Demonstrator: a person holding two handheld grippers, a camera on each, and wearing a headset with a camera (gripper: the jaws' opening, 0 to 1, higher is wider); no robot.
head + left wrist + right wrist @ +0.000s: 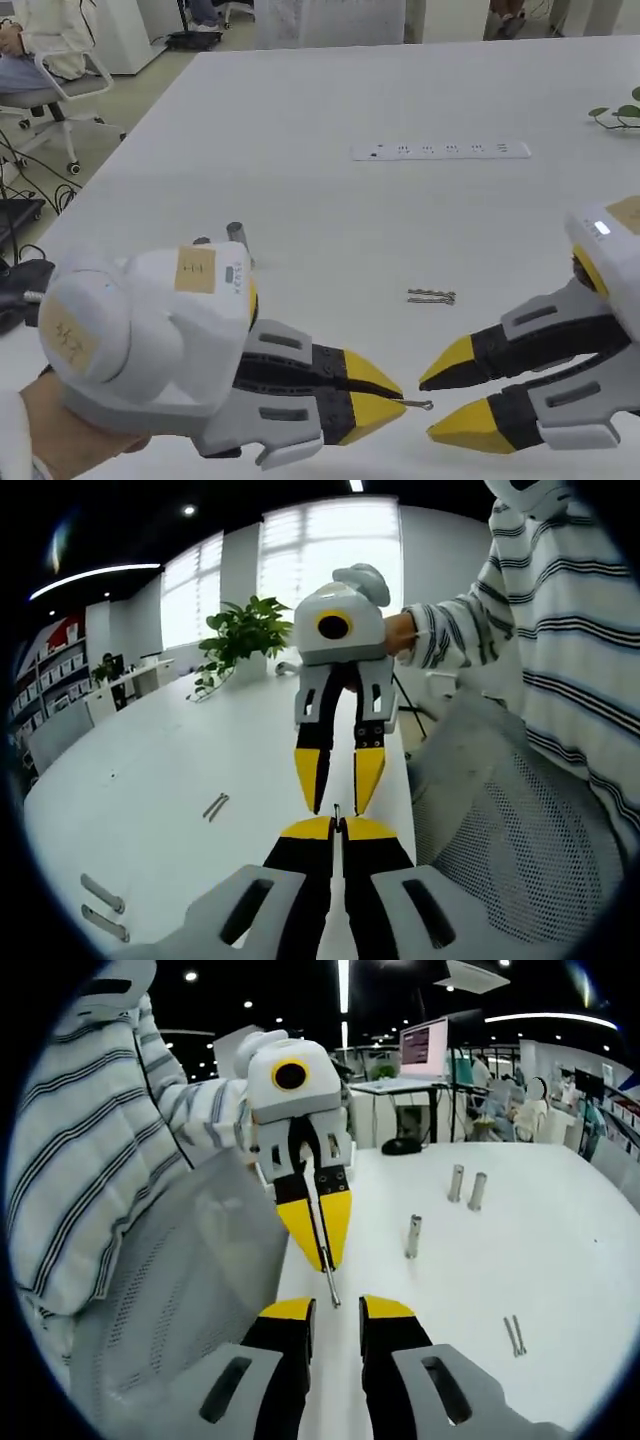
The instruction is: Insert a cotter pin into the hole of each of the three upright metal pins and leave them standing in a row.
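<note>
Left gripper [398, 399] and right gripper [428, 406] tip to tip at the near edge of the table [330, 100], cotter pin [418, 404] between — spare cotter pins [431, 296], perhaps two, just behind; metal pins [237, 235] behind the left; power strip [441, 151] well beyond.

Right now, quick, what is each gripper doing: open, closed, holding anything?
Left gripper: closed on a cotter pin.
Right gripper: open, holding nothing.
</note>
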